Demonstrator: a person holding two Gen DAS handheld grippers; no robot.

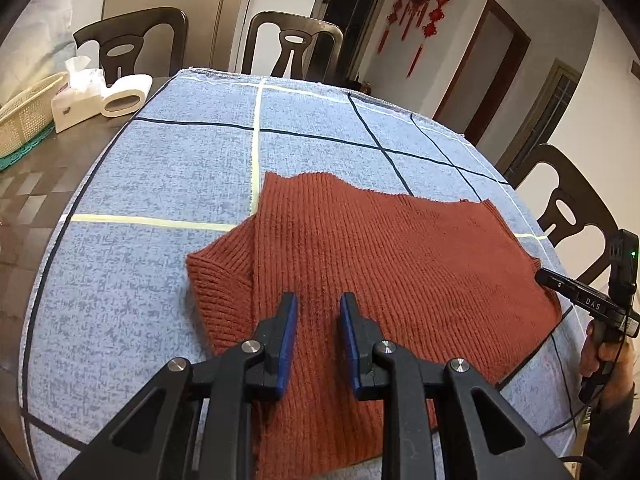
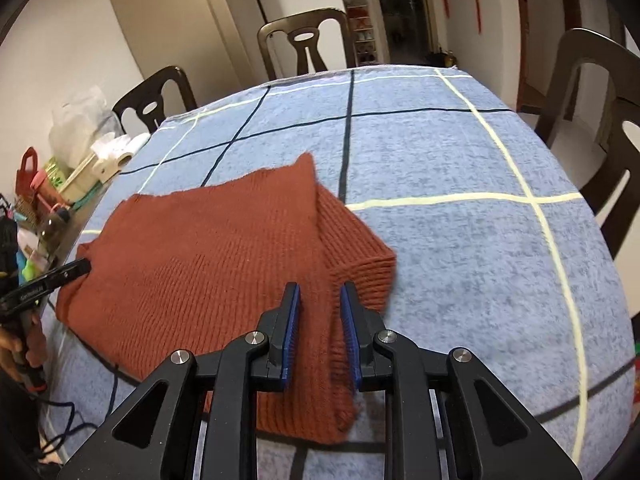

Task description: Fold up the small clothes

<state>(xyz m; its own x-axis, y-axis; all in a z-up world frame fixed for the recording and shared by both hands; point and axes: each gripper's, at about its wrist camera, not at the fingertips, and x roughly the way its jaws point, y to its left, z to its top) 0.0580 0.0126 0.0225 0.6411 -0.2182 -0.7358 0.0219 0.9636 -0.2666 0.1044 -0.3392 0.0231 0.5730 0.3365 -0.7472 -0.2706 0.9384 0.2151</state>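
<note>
A rust-red ribbed knit sweater point(image 1: 400, 260) lies partly folded on the blue checked tablecloth point(image 1: 160, 160). One sleeve point(image 1: 220, 280) is tucked under at its left side. My left gripper point(image 1: 318, 300) hovers just over the sweater's near left part, jaws a narrow gap apart, with no fabric pinched. In the right wrist view the same sweater point(image 2: 200, 248) spreads to the left, its folded sleeve point(image 2: 356, 248) ahead. My right gripper point(image 2: 320, 290) is open a little above the sleeve fold, holding nothing. Each gripper's tip shows at the sweater's far side in the other view point(image 1: 544, 276) point(image 2: 80, 266).
Dark chairs point(image 1: 288, 44) point(image 2: 308, 40) ring the table. A tissue box point(image 1: 76, 96), a paper roll point(image 1: 124, 98) and a cream basket point(image 1: 20, 120) sit at the far left beyond the cloth. Cluttered small items point(image 2: 36, 208) crowd the left table edge. A hand point(image 1: 600, 352) holds the right gripper.
</note>
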